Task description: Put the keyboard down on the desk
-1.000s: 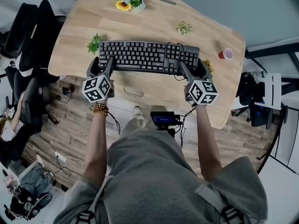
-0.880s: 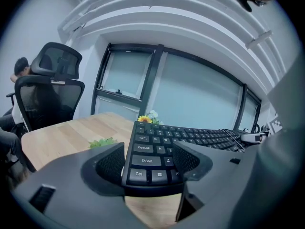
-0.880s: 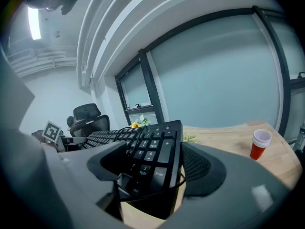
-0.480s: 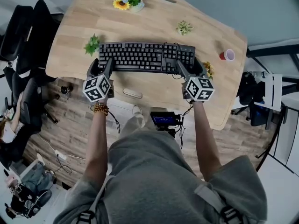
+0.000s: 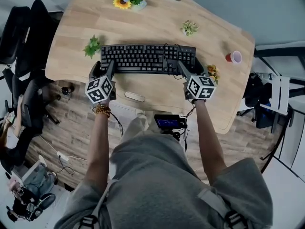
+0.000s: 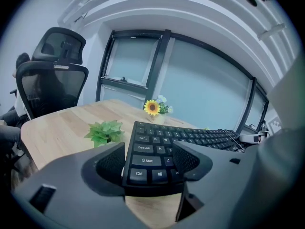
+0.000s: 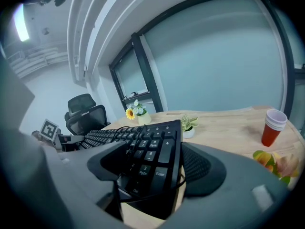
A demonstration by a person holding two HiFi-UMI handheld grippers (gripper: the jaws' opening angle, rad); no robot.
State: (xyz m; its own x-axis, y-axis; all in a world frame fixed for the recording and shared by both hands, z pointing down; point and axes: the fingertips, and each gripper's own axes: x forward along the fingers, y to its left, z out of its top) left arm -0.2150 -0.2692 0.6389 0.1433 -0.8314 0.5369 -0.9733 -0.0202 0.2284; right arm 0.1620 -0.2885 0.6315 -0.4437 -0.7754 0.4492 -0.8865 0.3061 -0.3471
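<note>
Since a second ago my right gripper (image 5: 193, 69) has come in toward the left and a touch farther over the desk (image 5: 157, 18). The keyboard (image 5: 147, 58) has squared up with it and now lies parallel to the near edge.

Both claws are clenched on the keyboard. In the left gripper view, the left gripper (image 6: 150, 166) has the keyboard's (image 6: 181, 137) left end between its ribbed pads, with the Ctrl and Shift keys sitting in the gap. In the right gripper view, the right gripper (image 7: 155, 171) has the keyboard's (image 7: 147, 151) number-pad end between its pads. The keyboard's black cable (image 7: 133, 147) is looped across those keys.

From the head view the left gripper (image 5: 104, 67) sits at the keyboard's near-left corner. The keyboard spans the middle of the desk, nearer the near edge than the far one. I cannot tell whether its underside is touching the wood.

A small green plant (image 5: 93, 46) stands just left of the keyboard's far-left corner. A sunflower pot (image 5: 129, 0) is at the far edge, and a little succulent (image 5: 189, 28) stands beyond the keyboard's right half. A red cup (image 5: 234, 57) stands well to the right. Some orange flowers (image 5: 212, 72) lie just beside the right gripper. Black office chairs (image 5: 19, 37) stand off the desk's left end.
</note>
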